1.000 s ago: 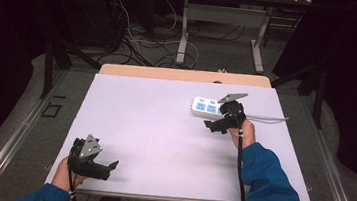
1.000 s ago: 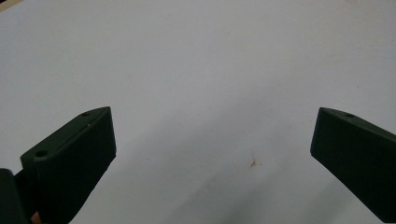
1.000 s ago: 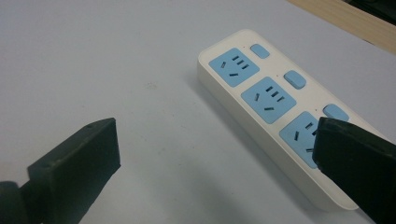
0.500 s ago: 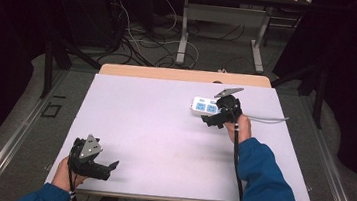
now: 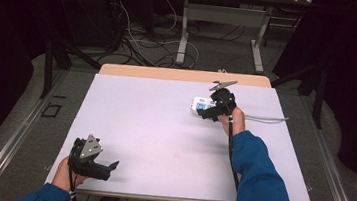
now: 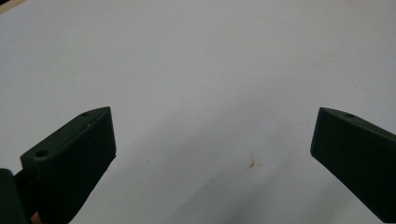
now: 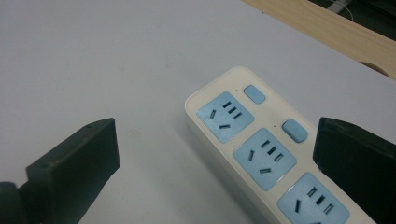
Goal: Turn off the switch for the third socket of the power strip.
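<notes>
Two wide-open fingers of the right gripper [image 7: 215, 163] straddle the cream plastic power strip with blue sockets [image 7: 261, 154], which lies flat on the white desk [image 7: 93, 56]. Rigid, light and smooth, it looks best pinched across its long sides. Left gripper [image 6: 212, 158] fingers gape wide, holding nothing.

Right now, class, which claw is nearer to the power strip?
Right. The right claw hovers open at the power strip, whose end lies between its jaws. The left claw sits at the table's near left corner, far from it.

The power strip [image 7: 261, 154] looks like smooth, glossy cream plastic with blue faces; the worktop [image 5: 163, 129] is matt white, edged in pale wood.
</notes>
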Demonstrator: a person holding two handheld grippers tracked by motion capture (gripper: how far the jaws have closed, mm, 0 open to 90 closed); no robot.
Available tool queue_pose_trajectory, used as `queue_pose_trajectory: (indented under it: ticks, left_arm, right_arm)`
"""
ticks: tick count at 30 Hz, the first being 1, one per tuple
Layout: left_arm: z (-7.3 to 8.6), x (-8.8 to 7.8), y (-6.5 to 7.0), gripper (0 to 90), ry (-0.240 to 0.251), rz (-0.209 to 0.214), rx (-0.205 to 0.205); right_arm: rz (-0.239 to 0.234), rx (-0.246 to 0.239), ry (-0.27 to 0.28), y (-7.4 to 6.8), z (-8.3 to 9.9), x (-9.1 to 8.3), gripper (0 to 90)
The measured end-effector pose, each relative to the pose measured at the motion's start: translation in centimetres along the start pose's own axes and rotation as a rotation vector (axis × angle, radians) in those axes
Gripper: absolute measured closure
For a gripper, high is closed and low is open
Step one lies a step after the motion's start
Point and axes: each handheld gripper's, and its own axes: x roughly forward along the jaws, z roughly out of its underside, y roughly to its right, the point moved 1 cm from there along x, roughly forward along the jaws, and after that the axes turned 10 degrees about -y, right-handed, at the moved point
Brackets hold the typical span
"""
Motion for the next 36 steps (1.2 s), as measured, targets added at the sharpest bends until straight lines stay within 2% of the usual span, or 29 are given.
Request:
queue_pose_trajectory:
  ticks: [2, 4, 5, 6, 11, 23, 26, 28, 29, 32, 36]
  left_arm:
    - [0.0, 0.0, 0.0, 0.2, -0.002, -0.001, 0.004]
    - [0.0, 0.1, 0.0, 0.2, 0.006, -0.006, -0.001]
    - [-0.1, 0.1, 0.0, 0.2, 0.004, -0.006, 0.001]
    - [-0.1, 0.2, 0.0, 0.2, 0.003, -0.005, 0.002]
    - [-0.1, 0.1, 0.0, 0.2, 0.005, 0.002, 0.001]
    - [0.0, 0.0, -0.1, 0.1, 0.002, 0.005, 0.004]
    - [0.0, 0.0, -0.1, 0.1, 0.008, -0.006, 0.001]
    - [0.0, -0.1, -0.1, 0.1, -0.005, 0.005, 0.004]
    - [0.0, 0.1, 0.0, 0.1, 0.019, -0.013, -0.003]
    - [0.0, -0.1, -0.1, 0.1, 0.001, 0.003, 0.003]
    - [0.0, -0.1, -0.1, 0.1, -0.003, 0.004, 0.004]
  right_arm:
    - [0.004, -0.01, 0.006, 0.1, -0.2, 0.2, 0.2]
    - [-0.007, 0.006, 0.003, 0.1, -0.4, 0.4, 0.1]
    - [-0.002, -0.002, 0.003, 0.3, -0.5, 0.5, 0.2]
    - [-0.007, 0.017, 0.011, 0.3, -0.6, 0.6, 0.2]
    - [0.005, 0.019, 0.014, 0.4, -1.6, 0.7, 0.2]
    - [0.009, 0.009, -0.007, 0.4, -2.8, 2.0, 0.4]
    - [0.011, 0.019, -0.013, 0.6, -2.9, 2.0, 0.5]
    - [0.004, 0.041, 0.007, 0.7, -3.0, 2.0, 0.7]
    - [0.004, 0.036, 0.007, 0.7, -3.1, 2.0, 0.8]
    - [0.018, 0.03, 0.008, 0.8, -3.3, 2.0, 1.6]
    - [0.024, 0.033, 0.016, 0.9, -3.5, 2.1, 2.2]
